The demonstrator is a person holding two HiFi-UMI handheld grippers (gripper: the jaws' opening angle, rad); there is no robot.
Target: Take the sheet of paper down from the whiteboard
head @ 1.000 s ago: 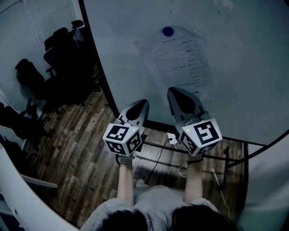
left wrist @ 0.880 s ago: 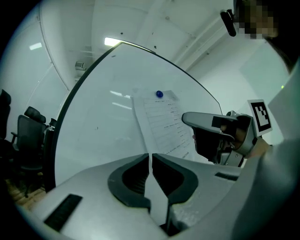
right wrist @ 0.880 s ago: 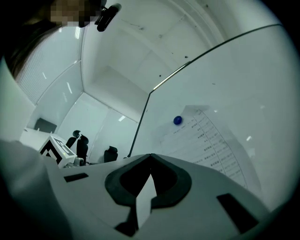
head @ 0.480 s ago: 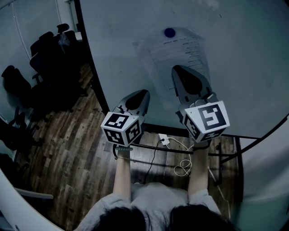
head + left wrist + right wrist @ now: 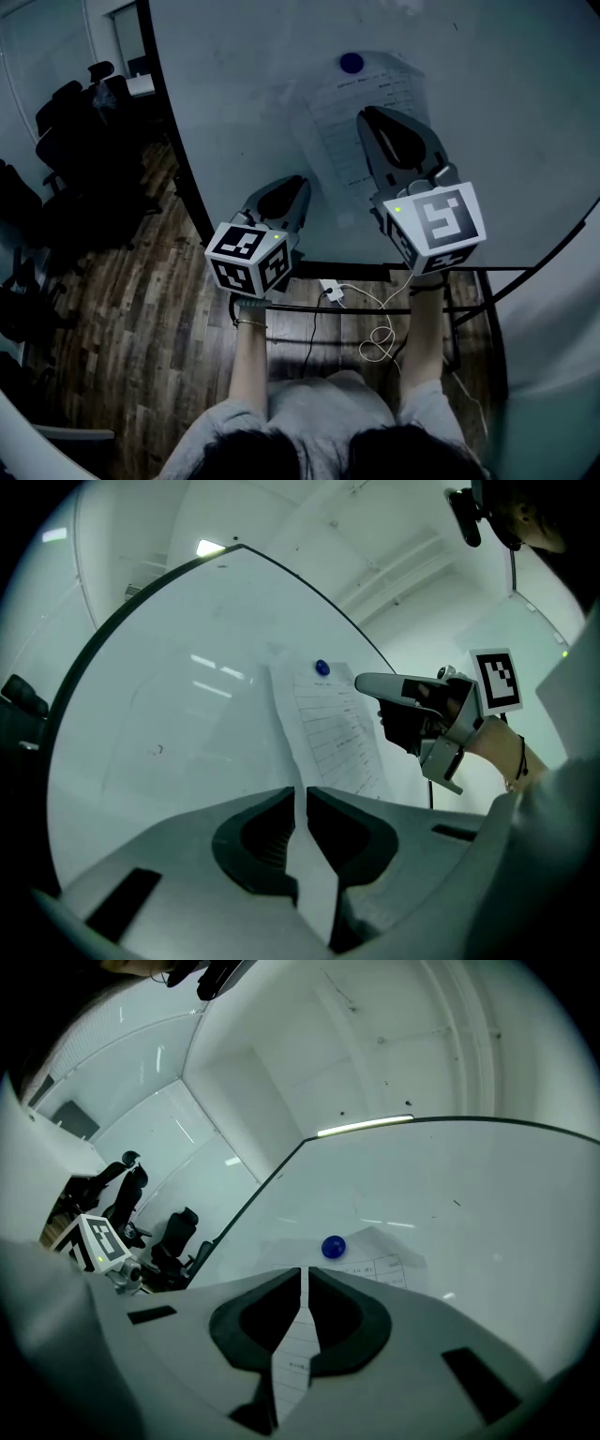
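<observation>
Blue magnet (image 5: 352, 63) pins the sheet of paper (image 5: 333, 122); right gripper (image 5: 305, 1272) closed, left gripper (image 5: 302, 794) jaws just parting, both empty; tugging could tear it.

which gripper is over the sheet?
The right gripper: its tip overlaps the sheet of paper below the blue magnet. The left gripper, jaws just opening, empty, sits lower, off it.

Printed sheet of paper (image 5: 330, 127) flat on whiteboard (image 5: 244, 94), pinned at top by blue magnet (image 5: 352, 63).

Whiteboard (image 5: 244, 94): bears a printed sheet of paper (image 5: 336, 127).
Blue magnet (image 5: 351, 63): at the sheet's top.
Wooden floor (image 5: 141, 281): office chairs (image 5: 66, 103), white cable (image 5: 364, 300).
</observation>
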